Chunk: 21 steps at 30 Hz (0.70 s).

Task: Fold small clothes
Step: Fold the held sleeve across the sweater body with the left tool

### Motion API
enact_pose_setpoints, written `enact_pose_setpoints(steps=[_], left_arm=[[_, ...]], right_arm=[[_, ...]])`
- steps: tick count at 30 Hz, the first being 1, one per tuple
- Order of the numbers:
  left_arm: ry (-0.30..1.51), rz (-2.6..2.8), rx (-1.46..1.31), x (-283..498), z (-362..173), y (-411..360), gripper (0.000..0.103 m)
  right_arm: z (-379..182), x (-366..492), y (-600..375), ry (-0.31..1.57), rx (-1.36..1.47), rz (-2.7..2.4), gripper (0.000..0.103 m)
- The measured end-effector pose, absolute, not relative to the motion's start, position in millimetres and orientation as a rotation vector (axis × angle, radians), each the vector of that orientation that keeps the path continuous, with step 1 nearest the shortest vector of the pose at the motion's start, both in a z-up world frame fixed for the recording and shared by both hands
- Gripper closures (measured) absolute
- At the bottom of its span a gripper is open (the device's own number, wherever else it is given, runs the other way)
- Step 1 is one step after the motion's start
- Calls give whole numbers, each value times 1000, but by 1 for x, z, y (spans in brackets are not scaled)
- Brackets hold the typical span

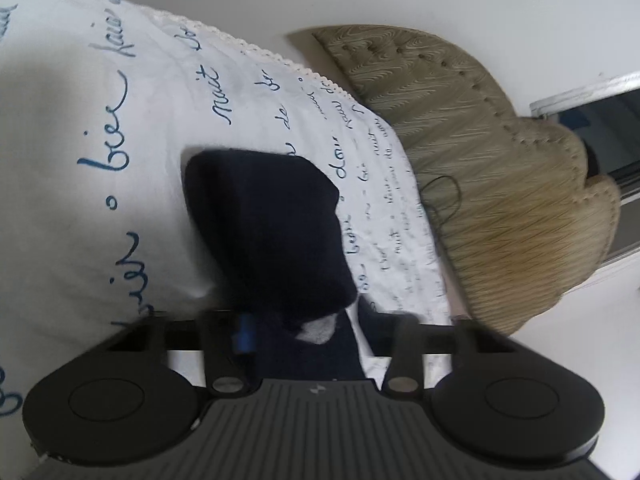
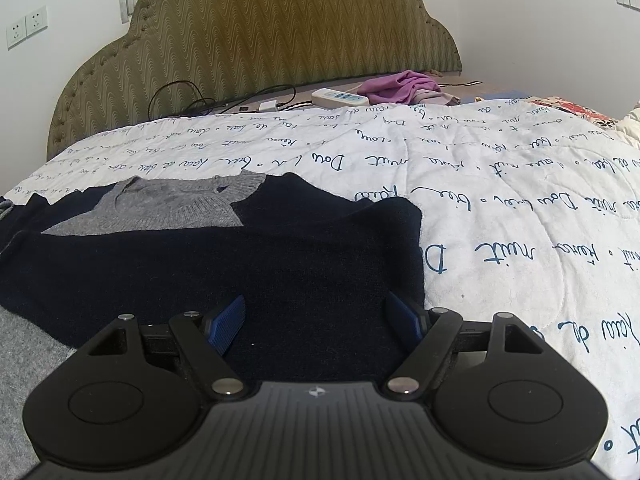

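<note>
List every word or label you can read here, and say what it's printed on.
"nuit": blue script on the white quilt, upside down in the right wrist view.
"bien": on the same quilt, left wrist view.
"Dou": quilt, a partial word.
Other quilt script: too distorted or small to read.
Wall sockets, power strip, sweater: no readable text.

A white quilt [image 2: 500, 200] with blue script covers the bed, filling mid-frame. On it, lower left, lies the navy-and-grey sweater [image 2: 240, 248]; upper right, a purple cloth [image 2: 400, 86] beside a white power strip [image 2: 340, 98].
</note>
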<state>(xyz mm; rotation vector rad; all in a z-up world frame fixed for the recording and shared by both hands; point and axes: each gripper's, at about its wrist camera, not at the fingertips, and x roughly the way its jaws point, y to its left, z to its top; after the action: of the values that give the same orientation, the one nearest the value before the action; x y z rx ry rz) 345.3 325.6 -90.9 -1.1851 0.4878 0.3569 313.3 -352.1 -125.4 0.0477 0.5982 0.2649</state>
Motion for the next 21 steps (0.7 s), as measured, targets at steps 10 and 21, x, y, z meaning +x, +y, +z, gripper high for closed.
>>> enact_pose_setpoints(steps=[10,21], left_arm=[[448,311,-1105,328,-64,297,94],[472,203,-943,332,-39,251,83]], right_arm=[[-125,313,-352,598,45,264,26],[-125,313,-353,596,54,265,26]])
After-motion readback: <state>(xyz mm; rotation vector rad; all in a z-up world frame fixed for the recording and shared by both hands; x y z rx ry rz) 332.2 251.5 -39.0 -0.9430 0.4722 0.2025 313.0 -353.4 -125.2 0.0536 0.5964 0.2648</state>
